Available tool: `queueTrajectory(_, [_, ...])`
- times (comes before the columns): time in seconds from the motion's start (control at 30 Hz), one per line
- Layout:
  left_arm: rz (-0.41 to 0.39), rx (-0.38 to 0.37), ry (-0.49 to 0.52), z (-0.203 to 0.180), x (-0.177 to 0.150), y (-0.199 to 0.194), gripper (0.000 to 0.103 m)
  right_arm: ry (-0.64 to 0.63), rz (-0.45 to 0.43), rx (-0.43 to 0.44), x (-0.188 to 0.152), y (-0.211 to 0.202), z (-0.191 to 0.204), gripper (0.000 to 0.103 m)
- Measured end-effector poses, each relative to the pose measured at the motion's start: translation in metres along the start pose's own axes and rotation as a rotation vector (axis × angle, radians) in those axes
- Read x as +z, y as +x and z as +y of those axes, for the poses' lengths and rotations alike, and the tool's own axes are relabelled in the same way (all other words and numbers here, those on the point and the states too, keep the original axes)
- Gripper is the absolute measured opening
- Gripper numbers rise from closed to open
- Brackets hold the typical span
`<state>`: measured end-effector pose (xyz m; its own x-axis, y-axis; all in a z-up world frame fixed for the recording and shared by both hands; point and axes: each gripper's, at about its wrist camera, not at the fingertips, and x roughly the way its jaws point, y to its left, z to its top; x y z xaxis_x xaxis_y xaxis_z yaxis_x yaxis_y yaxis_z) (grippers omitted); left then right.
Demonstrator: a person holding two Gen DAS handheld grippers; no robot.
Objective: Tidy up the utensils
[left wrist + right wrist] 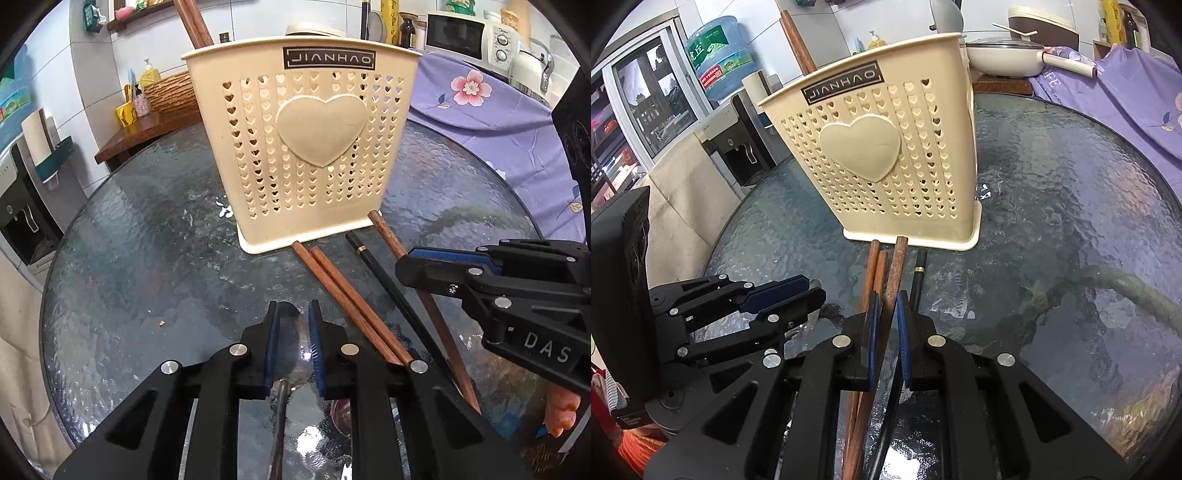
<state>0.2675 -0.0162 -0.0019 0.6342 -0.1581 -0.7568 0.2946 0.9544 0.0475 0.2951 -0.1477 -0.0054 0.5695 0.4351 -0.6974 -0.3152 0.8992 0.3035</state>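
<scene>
Standing upright near the middle of the round textured glass table (pixel 122 236) is a cream plastic utensil holder (pixel 306 147) pierced with small hearts and bearing one large raised heart, and two brown wooden chopsticks (pixel 192 22) are seen rising from its left end. Just before its base, three more brown wooden chopsticks (pixel 343 295) and one black chopstick (pixel 384 280) are laid flat on the glass, their ends close to or touching the base. A silver metal spoon (pixel 295 343) is gripped at its bowl between the blue pads of the left gripper (pixel 295 332), low over the table. One brown chopstick (pixel 892 280) is straddled by the narrowly parted pads of the right gripper (pixel 886 321); whether it is actually clamped cannot be told. A purple floral cloth (pixel 480 107) is draped beyond the table, and a white microwave (pixel 469 37) is seen behind it
</scene>
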Motion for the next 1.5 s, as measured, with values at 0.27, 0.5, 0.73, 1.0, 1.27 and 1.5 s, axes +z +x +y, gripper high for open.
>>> queueTrajectory(0.27, [-0.008,0.037,-0.015,0.003,-0.004,-0.002,0.065,0.003,0.005,-0.003,-0.001,0.002,0.0,0.011])
queueTrajectory(0.5, [0.051,0.024,-0.006,-0.001,-0.003,0.017,0.04,-0.003,0.004,-0.003,0.0,0.001,0.002,0.011])
queueTrajectory(0.73, [0.07,0.012,-0.008,0.006,-0.005,0.02,0.035,-0.007,0.012,-0.001,0.0,0.003,0.002,0.011])
queueTrajectory(1.0, [0.07,0.011,0.0,0.004,-0.006,0.021,0.035,0.014,0.062,0.025,0.002,0.02,0.006,0.011])
queueTrajectory(1.27, [0.071,0.012,-0.01,0.012,-0.011,0.017,0.035,0.023,0.103,0.002,0.006,0.04,0.012,0.011])
queueTrajectory(1.5, [0.07,0.009,-0.016,0.017,-0.014,0.015,0.035,0.039,0.099,-0.009,0.007,0.039,0.01,0.018])
